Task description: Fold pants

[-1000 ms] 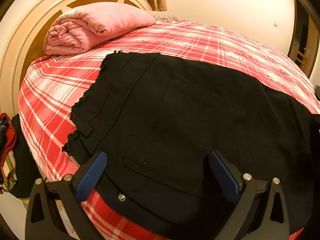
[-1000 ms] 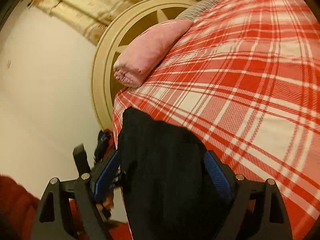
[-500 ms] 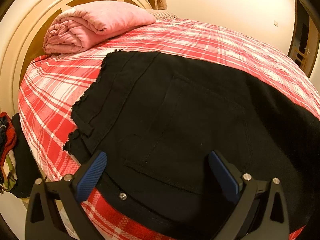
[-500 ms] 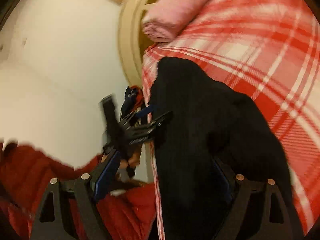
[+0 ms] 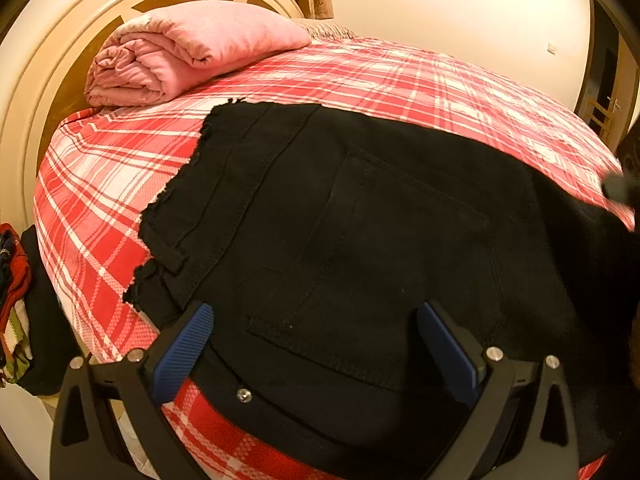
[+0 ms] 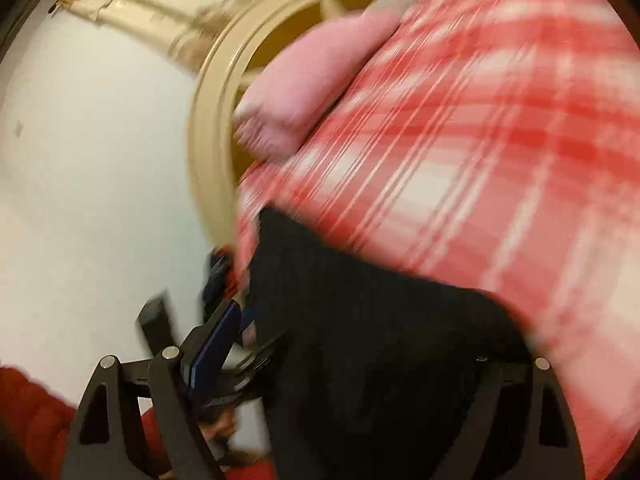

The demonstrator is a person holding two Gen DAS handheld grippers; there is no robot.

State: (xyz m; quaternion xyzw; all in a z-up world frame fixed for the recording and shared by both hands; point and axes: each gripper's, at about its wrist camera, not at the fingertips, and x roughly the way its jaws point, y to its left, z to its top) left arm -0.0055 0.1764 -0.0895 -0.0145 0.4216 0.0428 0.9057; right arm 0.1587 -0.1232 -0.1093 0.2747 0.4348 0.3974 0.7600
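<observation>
Location of pants: the black pants [image 5: 360,240] lay on the red plaid bedspread [image 5: 420,84], waistband end toward the near edge of the bed, the rest running off to the right of the left wrist view.
Left gripper: the left gripper [image 5: 316,344] stood wide open, one blue pad on either side of the seat area, gripping nothing; whether the pads touched the cloth could not be told.
Right gripper: the right gripper [image 6: 344,364] had black cloth filling the space between its fingers; the right finger was hidden by it, and the view was blurred, so whether it was clamped on the cloth could not be told.
Reason for placement (judgement): the left gripper appeared posted over the waist end to steady it while the right brought a leg portion across for a fold.
Condition of pants: dark denim-like cloth, back pocket and its stitching uppermost, belt loop and a frayed edge on the left side, a metal rivet near the front edge; the seat lay fairly flat.
Surroundings: a rolled pink blanket [image 5: 192,52] sat near the cream headboard [image 5: 24,92], well apart from the pants.
</observation>
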